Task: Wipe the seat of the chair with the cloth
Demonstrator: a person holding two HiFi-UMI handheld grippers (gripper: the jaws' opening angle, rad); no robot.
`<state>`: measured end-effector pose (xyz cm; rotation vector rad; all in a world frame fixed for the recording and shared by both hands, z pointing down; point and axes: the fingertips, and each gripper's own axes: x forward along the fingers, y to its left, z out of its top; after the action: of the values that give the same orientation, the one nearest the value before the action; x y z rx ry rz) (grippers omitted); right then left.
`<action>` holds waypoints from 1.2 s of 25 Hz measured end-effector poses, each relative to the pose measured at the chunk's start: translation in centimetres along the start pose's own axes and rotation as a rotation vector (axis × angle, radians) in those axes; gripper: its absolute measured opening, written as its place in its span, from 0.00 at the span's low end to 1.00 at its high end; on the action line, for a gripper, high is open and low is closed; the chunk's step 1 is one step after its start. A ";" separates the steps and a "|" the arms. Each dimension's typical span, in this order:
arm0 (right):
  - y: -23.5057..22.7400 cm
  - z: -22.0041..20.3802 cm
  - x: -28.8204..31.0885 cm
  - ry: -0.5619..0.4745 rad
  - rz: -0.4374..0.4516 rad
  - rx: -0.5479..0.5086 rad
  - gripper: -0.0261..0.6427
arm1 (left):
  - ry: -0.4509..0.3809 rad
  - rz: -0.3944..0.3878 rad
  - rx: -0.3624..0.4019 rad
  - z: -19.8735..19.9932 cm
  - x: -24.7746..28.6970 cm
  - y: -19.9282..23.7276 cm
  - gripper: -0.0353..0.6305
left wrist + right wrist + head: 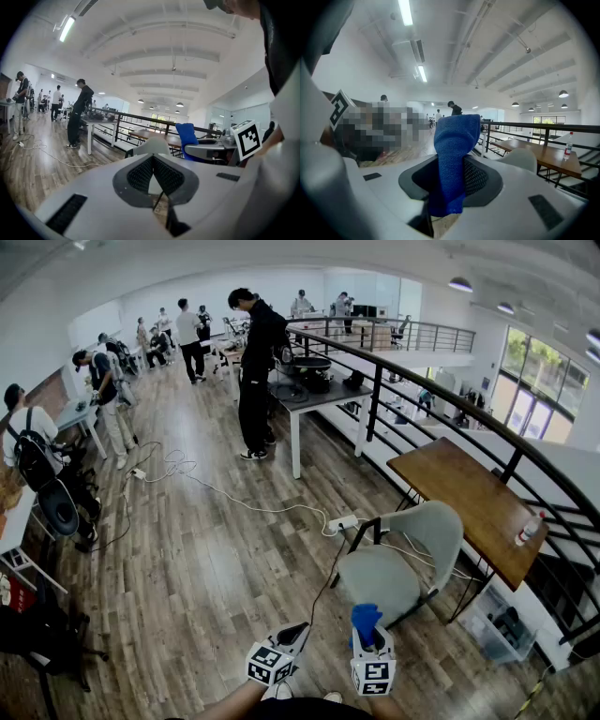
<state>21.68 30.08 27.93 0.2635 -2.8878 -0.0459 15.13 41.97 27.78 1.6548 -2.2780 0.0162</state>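
A grey chair point(398, 557) with black legs stands just ahead of me in the head view, its seat point(375, 579) bare. My right gripper point(367, 626) hovers near the seat's front edge, shut on a blue cloth point(365, 618) that sticks up out of the jaws. In the right gripper view the blue cloth point(454, 145) fills the gap of the right gripper point(457, 161), with the chair back point(520, 159) behind it. To the left of the chair my left gripper point(295, 634) is held off the seat. The left gripper point(153, 159) is shut on nothing; the chair point(152, 145) shows past its tips.
A wooden table point(469, 498) with a bottle point(528, 527) stands right of the chair, against a black railing point(441, 395). A power strip and cables point(342, 521) lie on the wood floor. A storage box point(506, 629) sits under the table. A person in black point(255, 371) stands at a white bench.
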 end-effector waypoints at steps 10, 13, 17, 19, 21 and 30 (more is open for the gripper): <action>1.8 0.6 0.0 0.011 0.005 -0.028 0.24 | -0.035 0.001 0.002 0.9 -1.2 1.1 0.05; 2.3 0.4 0.2 0.016 0.008 -0.032 0.24 | -0.038 0.006 -0.001 0.7 -1.6 1.6 0.05; 3.2 0.7 0.9 0.013 0.002 -0.021 0.24 | -0.042 0.008 -0.002 0.8 -2.4 2.7 0.05; 3.6 0.9 1.4 0.006 -0.009 -0.003 0.24 | -0.041 0.010 0.001 0.7 -2.7 3.5 0.05; 4.1 1.5 2.1 -0.013 -0.008 0.009 0.24 | -0.042 0.013 0.007 0.7 -3.0 4.5 0.05; 6.1 2.9 5.0 -0.046 -0.041 0.049 0.24 | -0.018 -0.022 0.010 0.2 -2.8 8.5 0.05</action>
<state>15.11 35.18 26.61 0.3355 -2.9318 0.0112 7.96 47.32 28.36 1.6909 -2.2763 0.0074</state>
